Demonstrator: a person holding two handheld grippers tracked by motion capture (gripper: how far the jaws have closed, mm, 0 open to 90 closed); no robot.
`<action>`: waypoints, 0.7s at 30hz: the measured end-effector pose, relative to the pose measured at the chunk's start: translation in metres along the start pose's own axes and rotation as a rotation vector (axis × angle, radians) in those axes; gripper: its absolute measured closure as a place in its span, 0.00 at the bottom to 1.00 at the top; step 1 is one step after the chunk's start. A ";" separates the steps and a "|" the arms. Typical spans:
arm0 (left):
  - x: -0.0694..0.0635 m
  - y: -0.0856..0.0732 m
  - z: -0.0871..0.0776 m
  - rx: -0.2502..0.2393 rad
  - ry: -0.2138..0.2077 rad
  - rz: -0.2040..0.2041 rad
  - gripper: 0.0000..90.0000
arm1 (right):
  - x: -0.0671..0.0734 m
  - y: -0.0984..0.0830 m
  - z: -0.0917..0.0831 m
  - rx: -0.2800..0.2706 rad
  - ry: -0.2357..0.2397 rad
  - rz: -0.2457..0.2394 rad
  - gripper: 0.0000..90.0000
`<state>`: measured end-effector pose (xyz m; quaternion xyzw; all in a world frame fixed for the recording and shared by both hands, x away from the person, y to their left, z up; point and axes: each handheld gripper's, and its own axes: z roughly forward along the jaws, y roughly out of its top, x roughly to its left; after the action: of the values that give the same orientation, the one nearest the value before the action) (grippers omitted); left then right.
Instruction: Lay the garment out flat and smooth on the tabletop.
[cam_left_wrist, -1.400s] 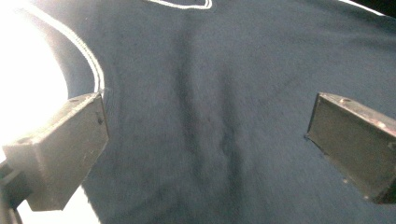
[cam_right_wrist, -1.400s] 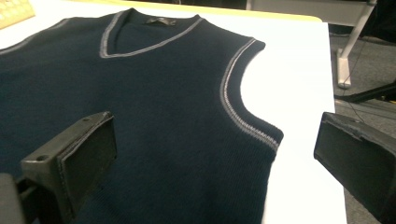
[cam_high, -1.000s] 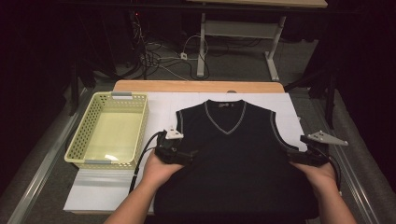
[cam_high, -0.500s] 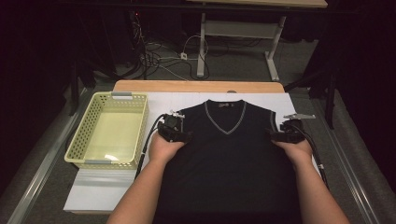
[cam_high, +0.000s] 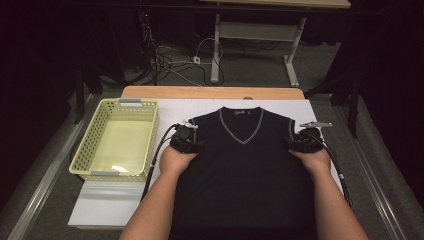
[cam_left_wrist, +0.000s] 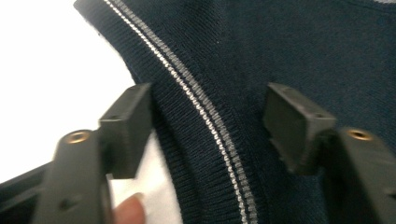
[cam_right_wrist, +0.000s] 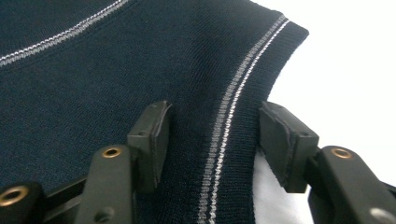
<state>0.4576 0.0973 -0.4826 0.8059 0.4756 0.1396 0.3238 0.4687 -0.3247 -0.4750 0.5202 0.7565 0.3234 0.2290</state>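
A dark navy sleeveless V-neck vest (cam_high: 245, 170) with grey-striped trim lies flat, front up, on the white board (cam_high: 115, 200). My left gripper (cam_high: 191, 134) is at the vest's left armhole. In the left gripper view its jaws (cam_left_wrist: 208, 100) straddle the striped armhole edge (cam_left_wrist: 205, 112), one pad at the cloth's rim over the board, the other on the vest. My right gripper (cam_high: 299, 139) is at the right armhole, and its jaws (cam_right_wrist: 212, 116) straddle that trim (cam_right_wrist: 229, 121) the same way. Both pairs of jaws have just been closing, with a gap still showing at the pads.
A pale yellow perforated basket (cam_high: 80, 160) stands left of the vest, partly on the board. A wooden table edge (cam_high: 210, 92) runs along the back. Metal rails flank the board, and cables lie on the floor beyond.
Both hands moved forward along the vest's sides to the armholes and came down onto the cloth. Both pairs of jaws have narrowed around the trim.
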 end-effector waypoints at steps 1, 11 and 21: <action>0.000 0.000 0.000 -0.004 -0.004 0.001 0.42 | 0.000 0.000 0.000 0.000 0.002 0.002 0.54; -0.002 -0.001 -0.001 -0.019 -0.055 0.040 0.79 | 0.004 -0.001 -0.001 -0.010 0.054 -0.046 0.81; -0.006 -0.004 -0.002 -0.032 -0.053 0.089 0.86 | 0.006 -0.001 -0.001 -0.016 0.049 -0.064 0.85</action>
<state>0.4505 0.0942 -0.4829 0.8245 0.4281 0.1400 0.3425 0.4646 -0.3193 -0.4751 0.4861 0.7754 0.3345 0.2248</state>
